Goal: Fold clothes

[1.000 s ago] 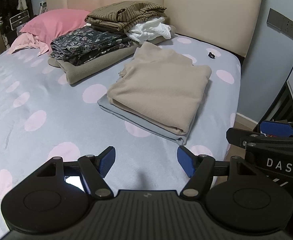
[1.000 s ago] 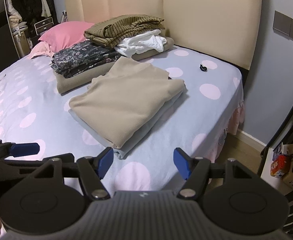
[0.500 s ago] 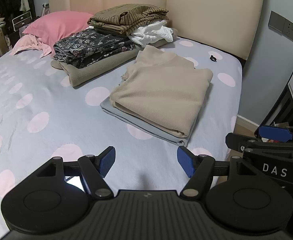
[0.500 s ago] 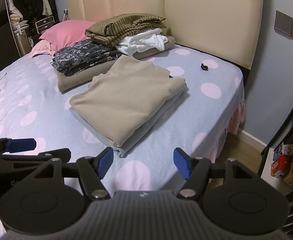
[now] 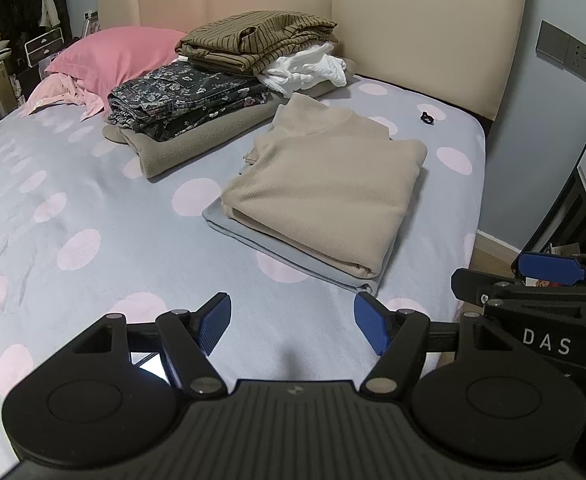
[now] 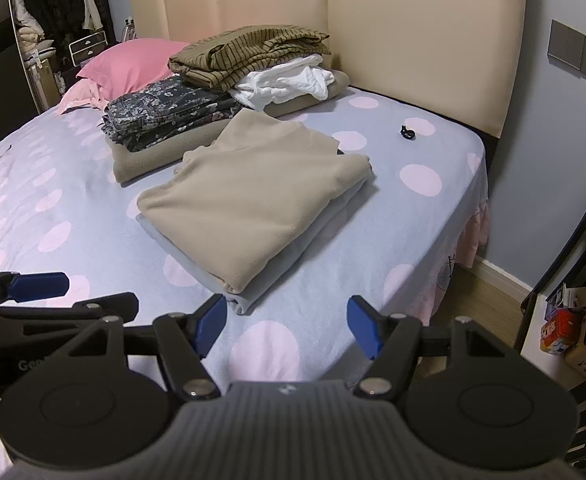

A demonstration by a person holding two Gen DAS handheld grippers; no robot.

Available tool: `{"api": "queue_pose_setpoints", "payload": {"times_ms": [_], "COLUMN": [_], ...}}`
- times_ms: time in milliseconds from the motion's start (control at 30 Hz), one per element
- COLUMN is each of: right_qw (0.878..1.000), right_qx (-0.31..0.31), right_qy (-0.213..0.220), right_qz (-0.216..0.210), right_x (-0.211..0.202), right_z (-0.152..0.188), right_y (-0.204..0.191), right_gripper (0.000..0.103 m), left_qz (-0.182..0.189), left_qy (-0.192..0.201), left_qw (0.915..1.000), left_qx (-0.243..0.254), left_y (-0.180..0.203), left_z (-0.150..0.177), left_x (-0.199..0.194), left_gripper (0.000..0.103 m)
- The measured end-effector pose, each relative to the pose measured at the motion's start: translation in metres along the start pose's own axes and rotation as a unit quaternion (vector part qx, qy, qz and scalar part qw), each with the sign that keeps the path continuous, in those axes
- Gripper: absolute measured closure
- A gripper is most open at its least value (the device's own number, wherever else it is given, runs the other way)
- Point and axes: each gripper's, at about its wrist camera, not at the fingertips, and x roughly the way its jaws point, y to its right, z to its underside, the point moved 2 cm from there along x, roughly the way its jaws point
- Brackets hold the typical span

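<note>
Starting at the far left, a pink pillow (image 5: 121, 54) lies by the headboard, then a heap of floral (image 5: 185, 96), striped (image 5: 253, 40) and white (image 5: 305, 70) clothes, probably parked there awaiting folding. Right of these, the beige sweater (image 5: 325, 192) lies folded atop a grey garment (image 5: 285, 252), seemingly a finished stack. Nearer the bed's edge, the left gripper (image 5: 291, 326) and right gripper (image 6: 287, 326) hover apart from it, jaws wide and empty.
</note>
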Motion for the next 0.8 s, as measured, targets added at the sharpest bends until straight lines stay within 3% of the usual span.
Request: {"api": "queue_pose_setpoints", "payload": {"times_ms": [800], "right_qw": [1.0], "right_qx": [0.001], "right_qy": [-0.008], "right_qz": [0.009], "right_x": [0.0013], "right_z": [0.0017], "right_y": [-0.0022], "right_gripper": [0.034], "left_qz": [0.0], "left_qy": [0.0], "left_qw": [1.0], "left_qx": [-0.001], "left_y": [-0.0009], "left_z": [0.0011], "left_x": [-0.0003], "left_gripper": [0.038]}}
